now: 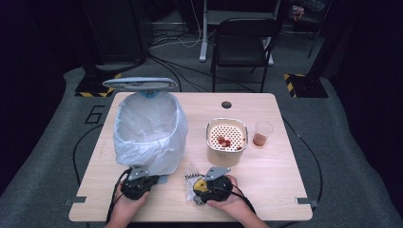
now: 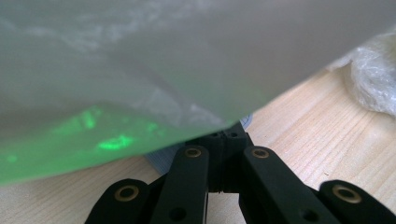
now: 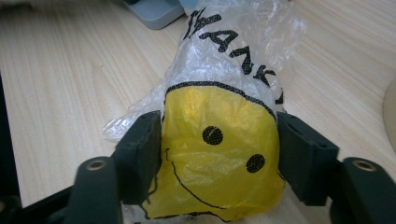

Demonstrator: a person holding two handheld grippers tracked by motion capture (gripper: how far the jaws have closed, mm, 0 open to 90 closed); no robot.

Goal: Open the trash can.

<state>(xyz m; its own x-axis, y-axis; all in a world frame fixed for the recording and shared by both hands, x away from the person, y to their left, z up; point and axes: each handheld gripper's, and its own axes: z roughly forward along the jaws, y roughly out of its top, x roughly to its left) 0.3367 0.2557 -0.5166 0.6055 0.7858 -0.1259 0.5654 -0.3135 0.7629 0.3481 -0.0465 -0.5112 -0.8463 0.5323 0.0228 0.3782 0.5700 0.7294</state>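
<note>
1. The bag, a crumpled clear plastic one with a yellow smiley face and black lettering, lies on the bench near its front edge, just right of the bin's base.
2. The right gripper has the bag between its jaws; in the right gripper view both pads touch the sides of the yellow part, so the jaws are closed on the bag at about half width.
3. The left gripper sits at the foot of the bin, its jaws shut together under the white liner in the left gripper view, at a grey pedal-like part at the bin's foot; whether they pinch it I cannot tell.
4. The bin stands on the left half of the bench with its lid raised.
5. A cream pot with a perforated insert and red pieces stands right of centre, well apart from the bag.
6. A clear cup with something reddish in it stands just beside the pot on its right.
</note>
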